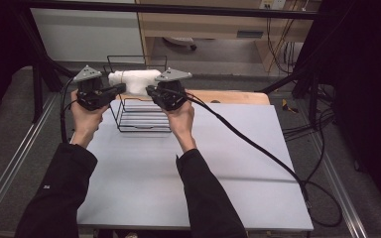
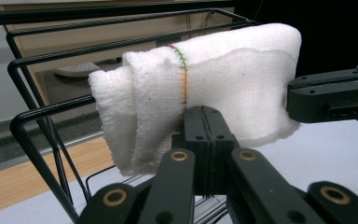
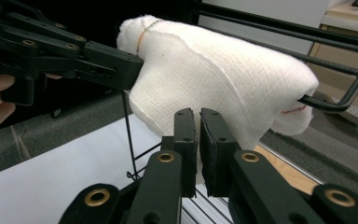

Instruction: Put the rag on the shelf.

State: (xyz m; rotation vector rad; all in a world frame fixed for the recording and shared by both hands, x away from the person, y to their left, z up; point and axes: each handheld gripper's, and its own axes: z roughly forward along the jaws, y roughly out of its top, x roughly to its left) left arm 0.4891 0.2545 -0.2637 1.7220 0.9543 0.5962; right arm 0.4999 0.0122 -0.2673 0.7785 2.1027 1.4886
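Note:
A white woven cloth (image 1: 135,79) with a coloured stitch line hangs folded over the top bar of a black wire rack (image 1: 144,119). My left gripper (image 1: 121,89) meets the cloth from the left and my right gripper (image 1: 150,90) from the right. In the left gripper view the jaws (image 2: 204,109) are pressed together at the lower edge of the cloth (image 2: 223,79). The right gripper view shows the jaws (image 3: 198,112) nearly together on the hem of the cloth (image 3: 214,70). The rack's bars (image 2: 42,112) (image 3: 335,105) pass under the cloth.
The rack stands at the back of a pale grey table top (image 1: 178,168), beside a wooden strip (image 1: 238,96). A black cable (image 1: 258,148) trails from the right gripper across the table's right side. Dark frame posts stand at both sides.

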